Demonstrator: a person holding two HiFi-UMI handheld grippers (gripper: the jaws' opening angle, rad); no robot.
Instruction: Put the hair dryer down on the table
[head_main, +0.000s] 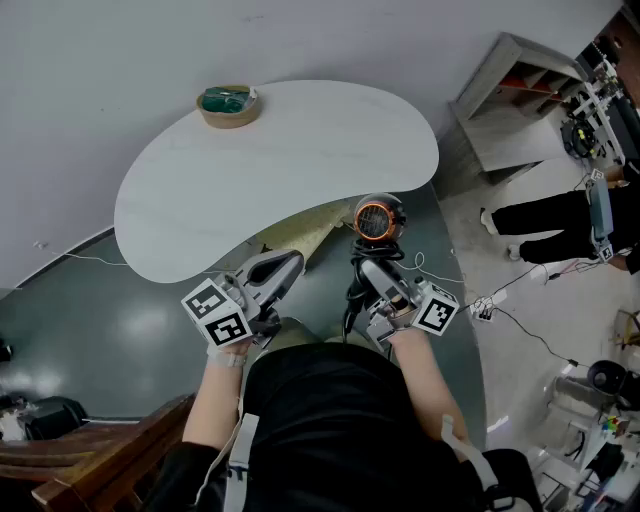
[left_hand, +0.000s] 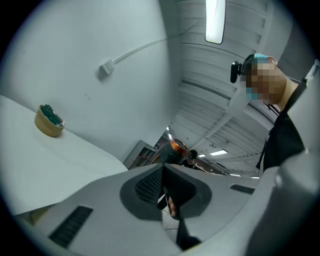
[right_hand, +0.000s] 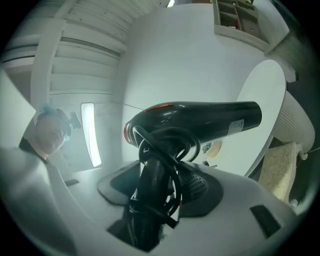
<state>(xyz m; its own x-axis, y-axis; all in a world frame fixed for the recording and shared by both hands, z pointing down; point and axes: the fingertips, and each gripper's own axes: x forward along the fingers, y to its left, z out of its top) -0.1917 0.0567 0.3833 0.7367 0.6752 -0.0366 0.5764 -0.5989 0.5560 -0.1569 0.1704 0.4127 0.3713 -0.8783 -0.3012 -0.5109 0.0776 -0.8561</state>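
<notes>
The right gripper (head_main: 366, 272) is clamped, jaws wide, on the handle of the dryer (head_main: 378, 220), with the cord wound round that handle. The left gripper (head_main: 283, 270) is closed on nothing and hangs just beside it. The dryer stands off the right gripper's tips, its handle in line with the jaws and its barrel crosswise to them. In the head view it hangs at the near rim of the table (head_main: 290, 150); its height above cannot be told. The bare top lies ahead and left, so the right arm probably has to reach forward and lower.
</notes>
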